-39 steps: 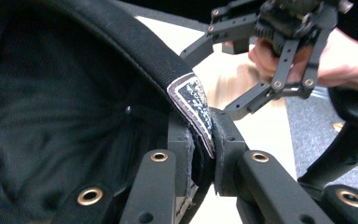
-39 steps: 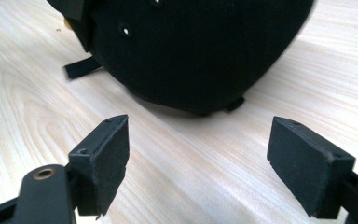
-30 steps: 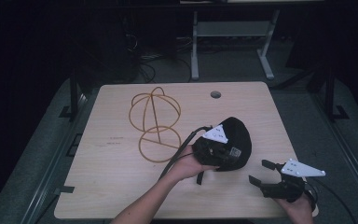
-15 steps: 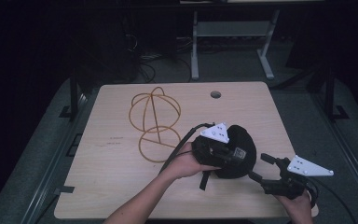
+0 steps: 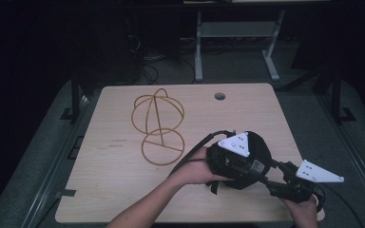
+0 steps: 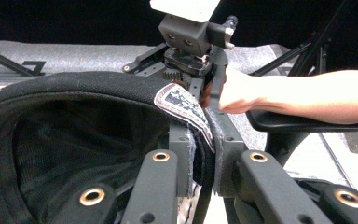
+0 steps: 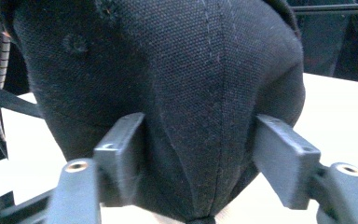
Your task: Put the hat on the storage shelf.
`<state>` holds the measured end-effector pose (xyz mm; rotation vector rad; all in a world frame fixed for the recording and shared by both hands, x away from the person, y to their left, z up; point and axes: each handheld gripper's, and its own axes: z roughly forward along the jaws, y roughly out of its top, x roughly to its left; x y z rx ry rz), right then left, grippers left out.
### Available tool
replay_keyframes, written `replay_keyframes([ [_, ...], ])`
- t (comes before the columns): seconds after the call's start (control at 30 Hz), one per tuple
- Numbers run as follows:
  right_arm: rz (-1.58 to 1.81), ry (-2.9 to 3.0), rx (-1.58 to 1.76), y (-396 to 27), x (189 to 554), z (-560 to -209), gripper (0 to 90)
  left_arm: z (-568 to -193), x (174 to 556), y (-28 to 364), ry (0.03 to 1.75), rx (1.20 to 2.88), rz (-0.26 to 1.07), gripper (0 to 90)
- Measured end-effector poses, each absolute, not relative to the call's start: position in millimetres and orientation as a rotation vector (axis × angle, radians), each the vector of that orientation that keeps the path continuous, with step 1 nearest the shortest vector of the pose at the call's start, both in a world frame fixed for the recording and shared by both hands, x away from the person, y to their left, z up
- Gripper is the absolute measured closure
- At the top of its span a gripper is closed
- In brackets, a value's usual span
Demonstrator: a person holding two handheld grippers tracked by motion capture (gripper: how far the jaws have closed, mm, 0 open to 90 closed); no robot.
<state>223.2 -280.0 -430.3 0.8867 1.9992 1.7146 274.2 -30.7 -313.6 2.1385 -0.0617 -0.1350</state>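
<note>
Your left hand-held gripper (image 5: pixel 247 164) is clamped on the rim of the black cap (image 5: pixel 261 152): in the left gripper view the jaws stand together with the cap's (image 6: pixel 74 135) edge and its woven label (image 6: pixel 182 105) pinched between them. Your right hand-held gripper (image 5: pixel 278 178) comes at the cap from 4 o'clock. Its jaws have just been closing, and in the right gripper view they stand either side of the cap's (image 7: pixel 191 93) crown, the pads against the fabric, which bulges between them. Whether they press hard you cannot tell.

The cap sits at the worktop's (image 5: pixel 114 190) 4 o'clock part, held between your two grippers, near the front edge. Whether it touches the worktop you cannot tell.

At about 10 o'clock from the cap lies a gold wire stand (image 5: pixel 159 126), a ball-shaped frame above a flat ring, well apart from the cap. At the worktop's 1 o'clock edge is a round hole (image 5: pixel 219 96).
</note>
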Motion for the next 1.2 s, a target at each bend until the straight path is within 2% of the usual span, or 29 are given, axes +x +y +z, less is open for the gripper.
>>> replay_keyframes([
  [0.03,1.72,1.993,0.867,-281,222,-430,48.4,-313,275,-31,-0.064,2.135,-0.136,81.1],
  [0.1,1.728,1.995,0.859,-281,221,-429,57.1,-312,275,-31,-0.063,2.134,-0.136,81.1],
  [0.13,1.728,1.995,0.859,-281,221,-429,57.1,-312,275,-31,-0.064,2.134,-0.133,81.1],
  [0.23,1.726,2.012,0.831,-279,220,-427,78.1,-312,275,-29,-0.062,2.138,-0.122,81.1],
  [0.27,1.726,2.012,0.831,-279,220,-427,78.1,-312,275,-29,-0.062,2.138,-0.122,81.1],
  [0.3,1.725,2.016,0.836,-278,219,-426,82.7,-312,276,-28,-0.057,2.138,-0.12,81.1],
  [0.37,1.718,2.023,0.852,-278,220,-425,85.6,-313,277,-25,-0.039,2.147,-0.099,80.8],
  [0.5,1.708,2.032,0.861,-278,220,-424,86.4,-314,277,-22,-0.032,2.167,-0.056,78.6],
  [0.63,1.708,2.03,0.89,-278,220,-422,86.7,-313,276,-18,0.001,2.181,0.028,67.6],
  [0.87,1.679,2.04,0.915,-280,224,-413,86.7,-314,279,-3,0.047,2.201,0.066,56.0],
  [1.2,1.628,2.089,0.933,-280,232,-402,86.7,-319,280,23,0.095,2.194,0.149,47.9],
])
